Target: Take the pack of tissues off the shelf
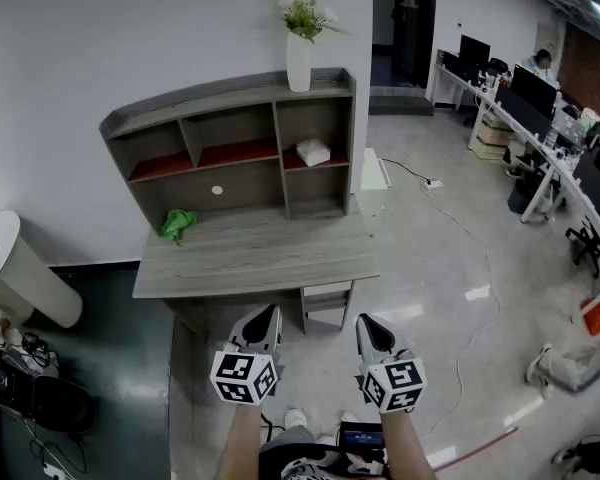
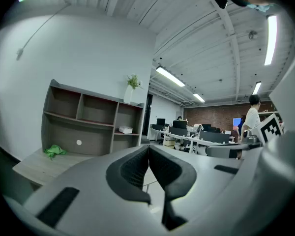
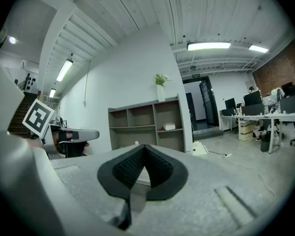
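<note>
The white pack of tissues (image 1: 312, 152) lies in the right-hand compartment of the grey shelf unit (image 1: 230, 108), on the reddish middle board. It also shows small in the left gripper view as the pack (image 2: 125, 130) and in the right gripper view as the pack (image 3: 169, 127). Both grippers are held low in front of the desk, well short of the shelf. My left gripper (image 1: 264, 320) has its jaws together and empty. My right gripper (image 1: 371, 327) is shut too, with nothing in it.
A grey desk (image 1: 250, 258) carries the shelf; a green cloth (image 1: 177, 224) lies at its back left. A white vase with a plant (image 1: 299, 53) stands on top. A white cylinder bin (image 1: 20, 268) is at left, office desks with monitors (image 1: 540, 118) at right, a cable (image 1: 480, 268) on the floor.
</note>
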Motion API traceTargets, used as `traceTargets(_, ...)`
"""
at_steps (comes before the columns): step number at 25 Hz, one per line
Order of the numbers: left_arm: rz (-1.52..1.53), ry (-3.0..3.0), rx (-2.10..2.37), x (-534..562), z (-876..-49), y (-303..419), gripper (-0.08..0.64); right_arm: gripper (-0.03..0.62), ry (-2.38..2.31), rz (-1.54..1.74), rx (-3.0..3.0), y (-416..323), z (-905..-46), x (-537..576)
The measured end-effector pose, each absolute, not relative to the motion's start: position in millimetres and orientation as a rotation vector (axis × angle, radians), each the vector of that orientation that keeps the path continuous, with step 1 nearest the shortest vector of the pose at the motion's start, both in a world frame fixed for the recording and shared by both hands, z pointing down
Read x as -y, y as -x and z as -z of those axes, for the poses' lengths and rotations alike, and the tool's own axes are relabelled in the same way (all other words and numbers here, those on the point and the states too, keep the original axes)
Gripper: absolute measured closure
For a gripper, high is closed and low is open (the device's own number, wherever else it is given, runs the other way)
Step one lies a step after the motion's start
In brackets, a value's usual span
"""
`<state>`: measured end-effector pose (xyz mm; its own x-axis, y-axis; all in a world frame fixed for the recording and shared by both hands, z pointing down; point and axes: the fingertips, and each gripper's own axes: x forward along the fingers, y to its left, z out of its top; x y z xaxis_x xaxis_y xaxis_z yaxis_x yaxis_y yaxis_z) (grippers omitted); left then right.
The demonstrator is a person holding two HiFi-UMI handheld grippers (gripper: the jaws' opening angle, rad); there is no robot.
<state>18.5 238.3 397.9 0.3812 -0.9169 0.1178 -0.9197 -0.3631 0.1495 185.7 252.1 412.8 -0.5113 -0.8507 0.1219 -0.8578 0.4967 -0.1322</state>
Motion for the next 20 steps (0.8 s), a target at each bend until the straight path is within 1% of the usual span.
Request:
traceTargets(10,0.031,-2.521,1.585,-258.4,-386.0,-19.8,0.552,0.588,-1.561,-0.273,2.707,-180.8,-404.0,-264.9)
traceTargets(17,0.051,-2.501,1.600,-252.9,-387.1,-8.8,0.552,0.588,-1.595,-0.289,2.722,-179.8,-402.3,-260.3)
traceTargets(20,0.006,-2.481,1.638,-245.3,-395.1,-2.1,0.552,0.588,-1.599,-0.303,2.720,-178.8,-407.4,-252.1)
